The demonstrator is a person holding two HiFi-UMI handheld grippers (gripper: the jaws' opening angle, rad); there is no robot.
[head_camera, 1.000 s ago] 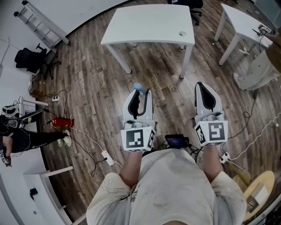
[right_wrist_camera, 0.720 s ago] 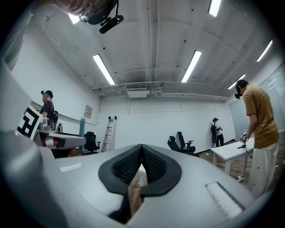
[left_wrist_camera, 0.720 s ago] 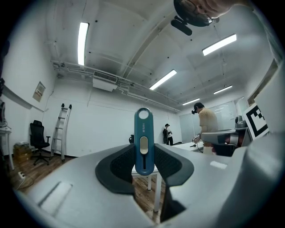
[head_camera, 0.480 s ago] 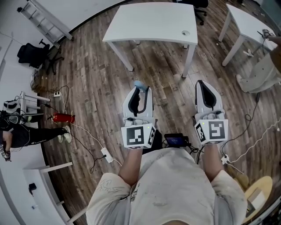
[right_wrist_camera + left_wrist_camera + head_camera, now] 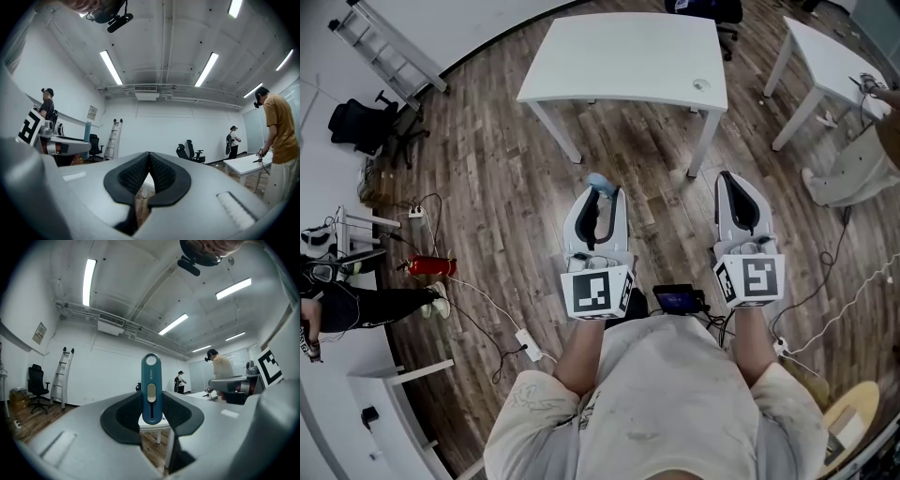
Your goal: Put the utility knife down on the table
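A blue utility knife (image 5: 151, 390) stands upright between the black pads of my left gripper (image 5: 151, 412), which is shut on it. In the head view its blue tip (image 5: 598, 183) sticks up past the left gripper (image 5: 598, 202). The right gripper (image 5: 739, 192) is held level beside it, shut with nothing between its pads (image 5: 149, 173). A white table (image 5: 628, 52) stands ahead, across a stretch of wood floor from both grippers. Its top is bare except for a round cable hole (image 5: 701, 84).
A second white table (image 5: 830, 52) stands at the right, with a person (image 5: 276, 140) beside it. A ladder (image 5: 384, 52) and a black chair (image 5: 361, 127) are at the far left. Cables, a power strip (image 5: 528, 342) and a red extinguisher (image 5: 431, 266) lie on the floor.
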